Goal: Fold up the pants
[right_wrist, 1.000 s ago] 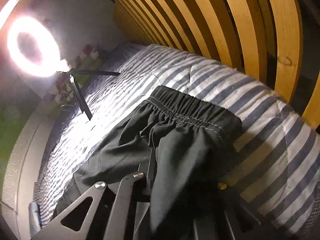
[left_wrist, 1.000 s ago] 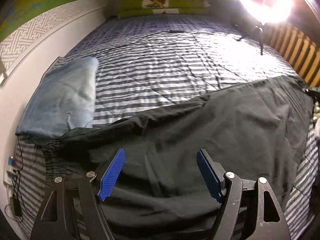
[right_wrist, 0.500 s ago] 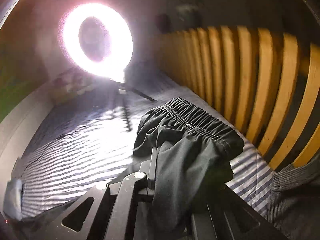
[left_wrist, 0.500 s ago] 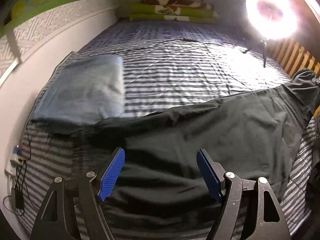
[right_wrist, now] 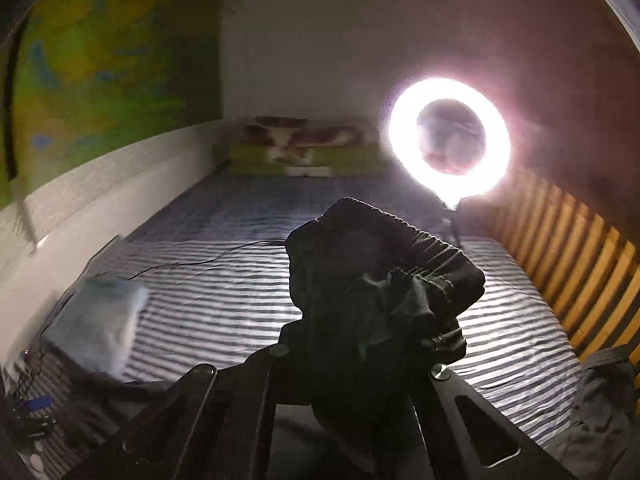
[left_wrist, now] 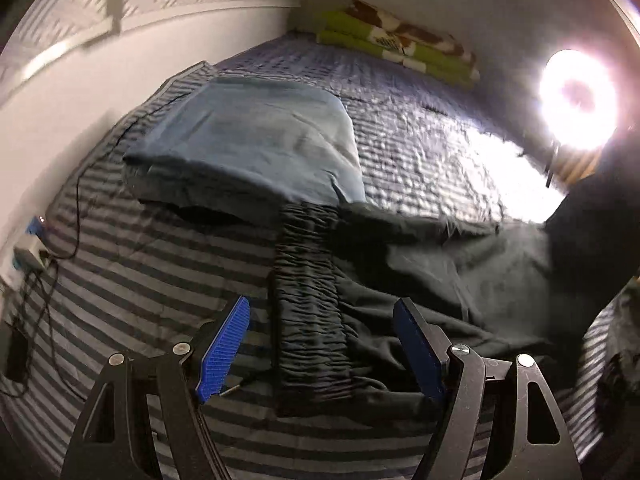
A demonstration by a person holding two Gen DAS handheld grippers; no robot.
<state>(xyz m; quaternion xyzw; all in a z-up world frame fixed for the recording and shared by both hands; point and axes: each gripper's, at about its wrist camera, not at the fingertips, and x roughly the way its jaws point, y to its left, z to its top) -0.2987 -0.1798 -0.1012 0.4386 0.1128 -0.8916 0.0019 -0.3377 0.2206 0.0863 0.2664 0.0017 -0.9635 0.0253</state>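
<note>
Closest to us, the left gripper (left_wrist: 320,352) hung with its blue ribbed fingers (left_wrist: 222,354) spread wide and empty, just above the gathered elastic waistband (left_wrist: 310,312) of the black fabric pants (left_wrist: 440,280). Those pants lay across the near part of the blue-and-white striped bed (left_wrist: 160,264), their cloth running off to the right and rising there out of the left wrist view.

On the other side we had the right gripper (right_wrist: 376,344) clamped tight on a bunched end of the same pants (right_wrist: 372,280), holding it up off the bed (right_wrist: 240,304); the cloth covered the fingers completely.

Beyond the waistband lay a folded pale blue cloth (left_wrist: 256,140) whose near edge overlapped the pants. Farther off, green and brown folded blankets (left_wrist: 400,44) sat stacked at the far end of the bed, a glowing ring light (right_wrist: 450,140) stood to the right, and wooden slats (right_wrist: 580,264) lined that side.
</note>
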